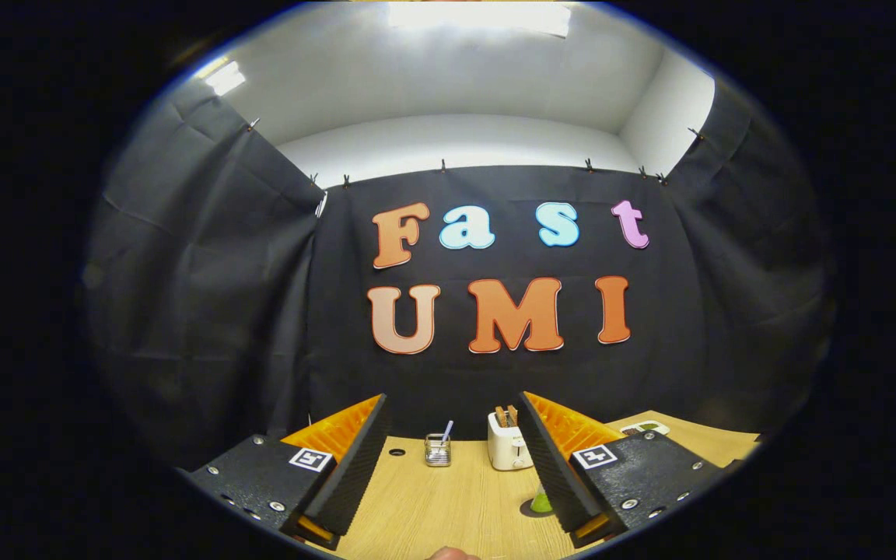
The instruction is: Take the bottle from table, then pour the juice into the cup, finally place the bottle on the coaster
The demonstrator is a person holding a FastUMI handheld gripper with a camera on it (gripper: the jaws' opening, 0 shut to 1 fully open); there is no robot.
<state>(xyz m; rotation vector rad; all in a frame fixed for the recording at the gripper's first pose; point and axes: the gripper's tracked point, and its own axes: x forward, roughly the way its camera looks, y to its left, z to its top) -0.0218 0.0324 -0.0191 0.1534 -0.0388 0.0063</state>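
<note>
1. We see the gripper (454, 459) held level above the table (448, 513), its two fingers spread wide apart with nothing between them.
2. Each finger (355, 459) carries a ribbed inner face, and a small square marker sits on the block behind each one.
3. Just beside the inner edge of the right finger, low on the table, we see a small green thing (541, 502) resting on a dark round patch (530, 509); most of it is hidden by the finger, so we cannot tell whether it belongs to the bottle or the cup, or whether the patch is the coaster.
4. Beyond the fingers, toward the far edge of the table, stands a small clear holder (438, 449) with a thin stick rising from it.
5. To its right, near the tip of the right finger, stands a white toaster (507, 451) with two slices of toast (505, 415) upright in its slots.
6. A small dark spot (397, 452) lies on the table left of the holder.
7. Past the right finger we see a flat pale object (645, 428) lying on the table.
8. Black cloth hangs behind the table as the booth's wall (207, 311).
</note>
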